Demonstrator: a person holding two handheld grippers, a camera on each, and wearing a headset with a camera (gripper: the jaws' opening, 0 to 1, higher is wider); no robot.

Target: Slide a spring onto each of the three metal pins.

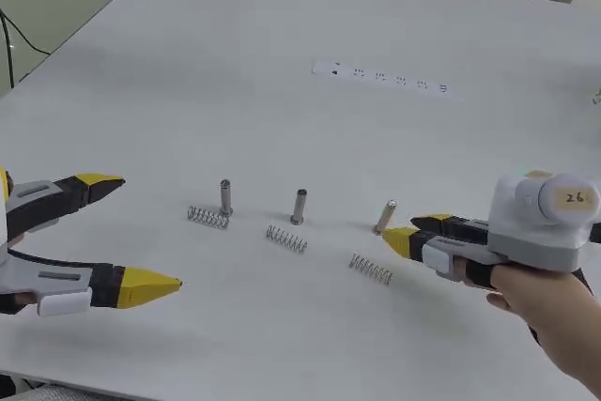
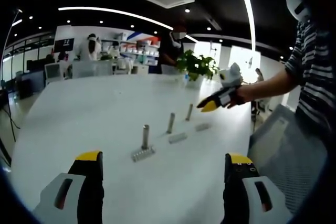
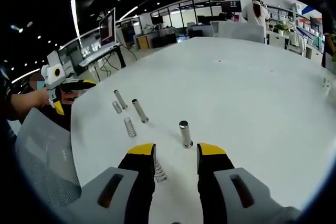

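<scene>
Right tool [image 1: 404, 230] gapes narrowly, empty, beside the right pin [image 1: 385, 217]; left tool [image 1: 150, 230] spread wide, body cut off.

You have three short metal pins standing in a row on the white tabletop [image 1: 282, 119]: left pin [image 1: 225, 196], middle pin [image 1: 299, 206], right pin [image 1: 385, 216]. Just beside each, on your side, a coil spring lies flat, none on a pin: left spring [image 1: 208, 217], middle spring [image 1: 285, 239], right spring [image 1: 371, 269].
</scene>
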